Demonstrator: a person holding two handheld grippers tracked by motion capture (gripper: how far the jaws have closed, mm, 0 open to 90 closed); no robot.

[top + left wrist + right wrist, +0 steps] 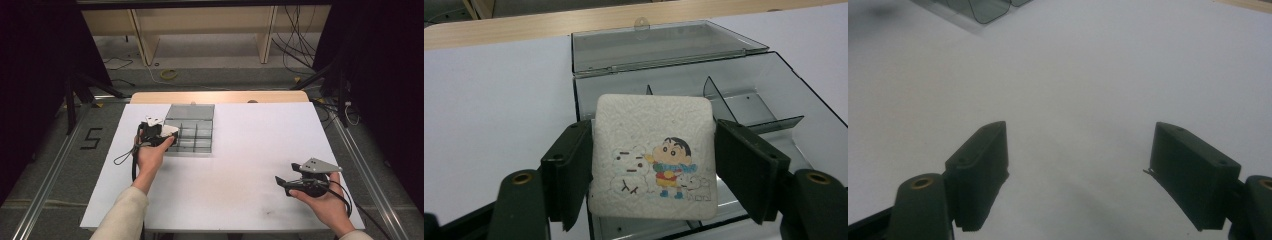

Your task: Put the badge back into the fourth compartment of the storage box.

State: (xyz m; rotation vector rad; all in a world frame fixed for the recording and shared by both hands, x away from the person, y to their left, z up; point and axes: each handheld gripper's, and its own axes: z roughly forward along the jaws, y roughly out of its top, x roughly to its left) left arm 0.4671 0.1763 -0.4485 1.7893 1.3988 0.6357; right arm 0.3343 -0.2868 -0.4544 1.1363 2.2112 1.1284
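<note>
My left hand-held gripper (pixel 654 165) is clamped on a white square coaster (pixel 653 157) with a cartoon print, held over the clear compartment box (pixel 744 107) near the desk's (pixel 240 165) far left corner, hiding the cells beneath. My right hand-held gripper (pixel 1080 175) hangs with jaws apart over the near right corner.

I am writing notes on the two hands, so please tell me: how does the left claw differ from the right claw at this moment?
The left claw is shut on a white cartoon pad; the right claw is open and holds nothing. The left claw is over the open clear box; the right claw is over bare table, apart from the box. Both have two black jaws.
</note>
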